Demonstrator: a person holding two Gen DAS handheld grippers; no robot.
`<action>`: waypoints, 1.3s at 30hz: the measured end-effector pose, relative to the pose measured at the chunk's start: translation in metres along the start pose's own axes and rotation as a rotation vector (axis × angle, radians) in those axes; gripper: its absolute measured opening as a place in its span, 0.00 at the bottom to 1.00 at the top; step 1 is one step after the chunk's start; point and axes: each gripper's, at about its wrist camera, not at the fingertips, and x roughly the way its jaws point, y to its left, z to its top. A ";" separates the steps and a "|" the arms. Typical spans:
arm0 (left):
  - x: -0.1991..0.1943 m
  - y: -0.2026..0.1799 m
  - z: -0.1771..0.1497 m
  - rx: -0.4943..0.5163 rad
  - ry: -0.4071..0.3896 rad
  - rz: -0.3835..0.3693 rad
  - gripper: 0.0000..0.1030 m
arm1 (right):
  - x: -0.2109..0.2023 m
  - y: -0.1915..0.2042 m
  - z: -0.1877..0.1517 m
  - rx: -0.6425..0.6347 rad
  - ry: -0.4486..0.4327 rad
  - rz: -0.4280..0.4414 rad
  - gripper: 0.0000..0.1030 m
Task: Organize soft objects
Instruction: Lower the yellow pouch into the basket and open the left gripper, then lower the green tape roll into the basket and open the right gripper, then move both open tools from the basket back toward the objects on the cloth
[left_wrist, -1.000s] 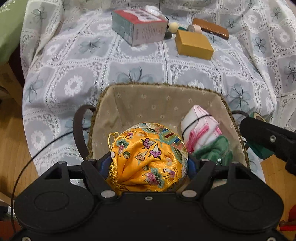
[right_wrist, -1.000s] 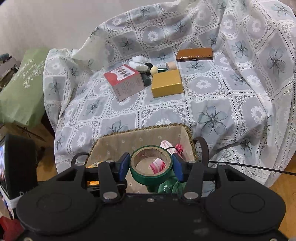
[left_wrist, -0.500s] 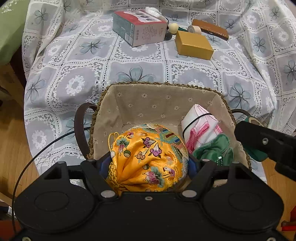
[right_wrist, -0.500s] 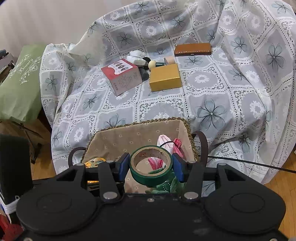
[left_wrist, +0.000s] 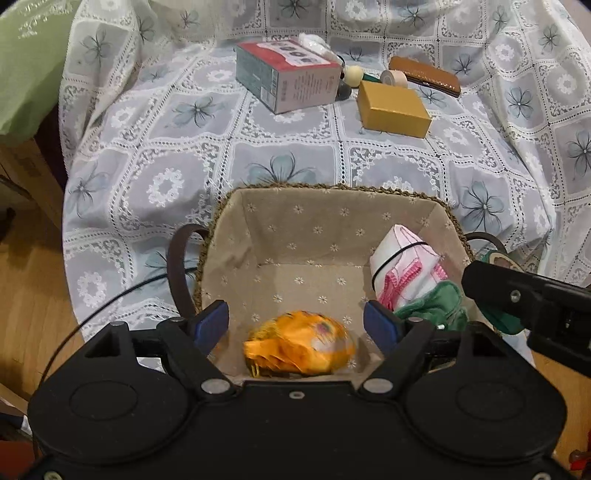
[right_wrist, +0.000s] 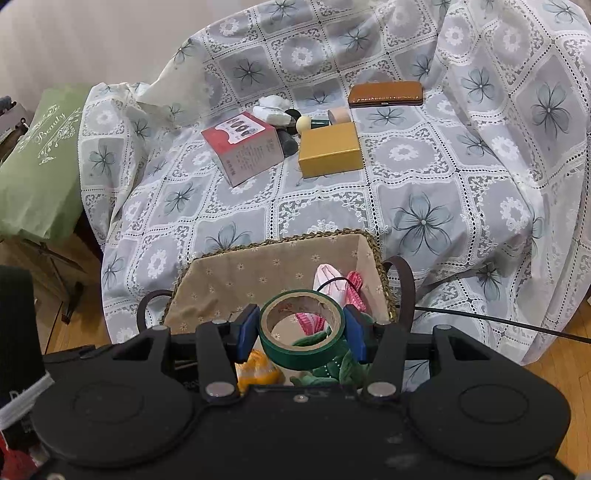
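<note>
A fabric-lined basket (left_wrist: 332, 206) sits at the front of the lace-covered seat. My left gripper (left_wrist: 297, 325) is open above it, and the orange embroidered pouch (left_wrist: 299, 349) lies blurred on the basket floor below the jaws. A pink-and-white cloth bundle (left_wrist: 402, 266) and a green soft item (left_wrist: 432, 306) lie at the basket's right side. My right gripper (right_wrist: 302, 334) is shut on a green tape roll (right_wrist: 302, 341) held over the basket (right_wrist: 273, 266). The pouch (right_wrist: 256, 371) shows beneath it.
On the lace cloth behind the basket lie a red-topped box (left_wrist: 288, 79), a yellow box (left_wrist: 393, 109), a brown case (left_wrist: 424, 75) and small round items (left_wrist: 352, 75). A green cushion (right_wrist: 40, 162) is at the left. Wooden floor (left_wrist: 26, 288) lies below.
My left gripper opened and the orange pouch dropped into the basket. My right gripper, still holding the tape roll, stayed over the basket's right side.
</note>
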 end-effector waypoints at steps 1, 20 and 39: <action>-0.001 -0.001 0.000 0.004 -0.006 0.007 0.74 | 0.000 0.000 0.000 -0.001 0.002 0.000 0.47; -0.008 0.013 -0.011 -0.019 0.008 0.072 0.74 | 0.018 0.031 0.006 -0.127 -0.007 0.014 0.49; -0.007 0.013 -0.011 -0.016 0.011 0.067 0.74 | 0.017 0.019 0.003 -0.048 0.016 0.007 0.53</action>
